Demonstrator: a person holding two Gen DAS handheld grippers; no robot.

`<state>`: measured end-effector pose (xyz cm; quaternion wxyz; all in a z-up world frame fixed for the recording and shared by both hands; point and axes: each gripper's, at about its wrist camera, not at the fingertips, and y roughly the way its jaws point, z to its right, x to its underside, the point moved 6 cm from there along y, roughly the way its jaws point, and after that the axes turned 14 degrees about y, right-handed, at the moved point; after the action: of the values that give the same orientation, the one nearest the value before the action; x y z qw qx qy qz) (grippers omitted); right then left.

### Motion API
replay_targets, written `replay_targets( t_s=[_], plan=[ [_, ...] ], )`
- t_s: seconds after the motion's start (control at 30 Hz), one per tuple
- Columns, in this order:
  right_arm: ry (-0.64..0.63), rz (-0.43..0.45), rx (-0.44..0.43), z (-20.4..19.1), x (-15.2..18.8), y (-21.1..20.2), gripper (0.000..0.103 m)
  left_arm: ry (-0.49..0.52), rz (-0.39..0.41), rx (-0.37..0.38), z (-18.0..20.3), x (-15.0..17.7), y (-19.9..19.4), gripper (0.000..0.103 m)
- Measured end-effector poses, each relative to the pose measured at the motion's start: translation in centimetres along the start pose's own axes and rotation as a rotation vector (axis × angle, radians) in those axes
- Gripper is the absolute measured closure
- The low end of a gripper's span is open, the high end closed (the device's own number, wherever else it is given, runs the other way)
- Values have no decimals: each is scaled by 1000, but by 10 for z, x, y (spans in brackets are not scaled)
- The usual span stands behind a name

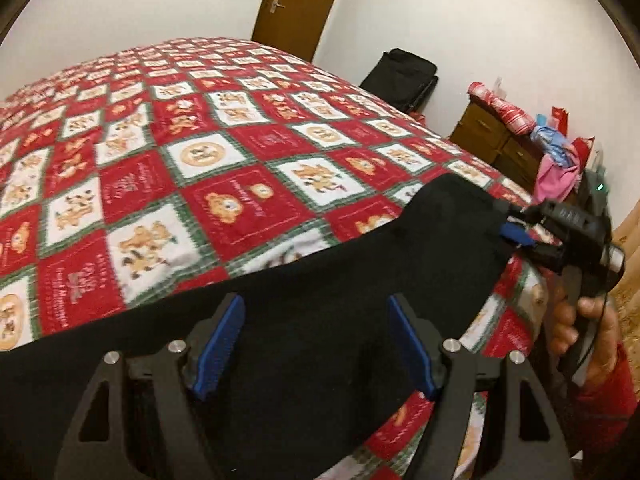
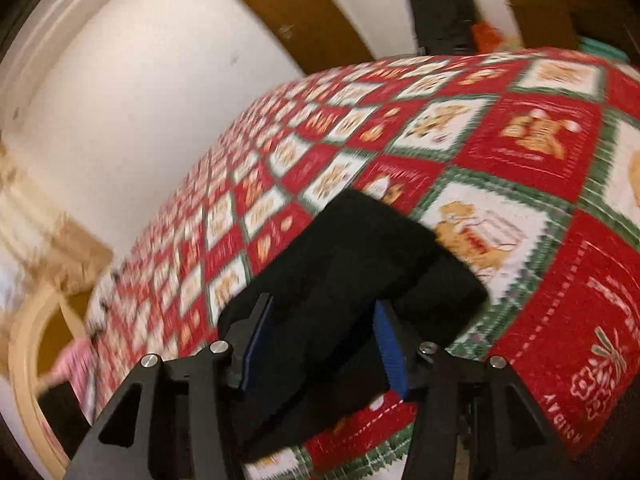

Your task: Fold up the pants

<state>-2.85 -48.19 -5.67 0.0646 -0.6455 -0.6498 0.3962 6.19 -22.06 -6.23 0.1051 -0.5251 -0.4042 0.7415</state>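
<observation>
The black pants [image 1: 340, 272] lie along the near edge of the bed on a red, white and green patchwork quilt [image 1: 224, 144]. My left gripper [image 1: 316, 350] is open, its blue pads [image 1: 218, 350] wide apart over the black cloth. My right gripper [image 1: 516, 226] shows at the right in the left wrist view, at the pants' far corner. In the right wrist view the right gripper [image 2: 320, 348] is open, with a bunched fold of the pants [image 2: 352, 264] between its blue pads [image 2: 390, 354]. That view is motion-blurred.
A brown door [image 1: 296, 0] and white wall stand beyond the bed. A black bag [image 1: 400, 76] leans on the wall. A wooden dresser [image 1: 500, 136] piled with colourful clothes stands at the right. The quilt [image 2: 520, 184] fills most of the right wrist view.
</observation>
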Motion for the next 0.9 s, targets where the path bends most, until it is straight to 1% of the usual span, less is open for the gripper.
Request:
replay_targets(
  t_s=[0.03, 0.1, 0.13, 0.17, 0.2, 0.23, 0.3, 0.4, 0.5, 0.53, 0.6, 0.63, 0.7, 0.73, 0.77, 0.83, 0.87, 0.9],
  plan=[
    [14, 5, 1, 1, -2, 0, 52, 4, -2, -12, -1, 3, 1, 27],
    [-9, 6, 16, -1, -2, 5, 53, -6, -13, -20, -4, 9, 4, 27],
    [-34, 20, 19, -5, -1, 8, 62, -18, -19, -13, -5, 11, 6, 27],
    [-58, 19, 23, -8, 0, 13, 76, -29, -24, -8, -7, 13, 7, 27],
    [-74, -3, 39, -8, 3, 20, 100, -41, -30, -6, -8, 15, 8, 27],
    [-54, -38, 54, -3, 6, 27, 100, -42, -29, -3, -8, 16, 7, 27],
    [-60, -27, 36, -2, 6, 21, 100, -32, -26, -1, -7, 16, 4, 27],
    [-80, -1, 40, 1, 4, 0, 100, -13, -29, -18, -7, 16, 1, 27],
    [-44, -15, 59, 21, 3, -14, 101, -17, -36, -19, -8, 16, 3, 27],
    [-44, -24, 38, 25, 5, -16, 101, -20, -40, -26, -8, 17, 5, 27],
    [-123, -36, 53, 19, 9, -14, 100, -20, -62, -40, -9, 19, 11, 27],
    [-128, -60, 25, 16, 8, -12, 100, -18, -76, -53, -9, 20, 14, 27],
    [-35, -120, -19, 21, 1, -9, 99, -12, -115, -104, -10, 23, 21, 27],
    [29, -145, -63, 24, -5, -12, 99, -10, -127, -122, -10, 24, 22, 27],
    [59, -128, -82, 27, -12, -18, 99, -5, -135, -133, -10, 25, 23, 27],
    [65, -16, -105, 31, -25, -43, 97, 7, -143, -151, -8, 24, 23, 27],
    [64, 20, -120, 33, -28, -52, 93, 12, -148, -158, -7, 23, 23, 27],
    [62, 45, -127, 33, -29, -58, 77, 12, -151, -163, -7, 23, 24, 27]
  ],
)
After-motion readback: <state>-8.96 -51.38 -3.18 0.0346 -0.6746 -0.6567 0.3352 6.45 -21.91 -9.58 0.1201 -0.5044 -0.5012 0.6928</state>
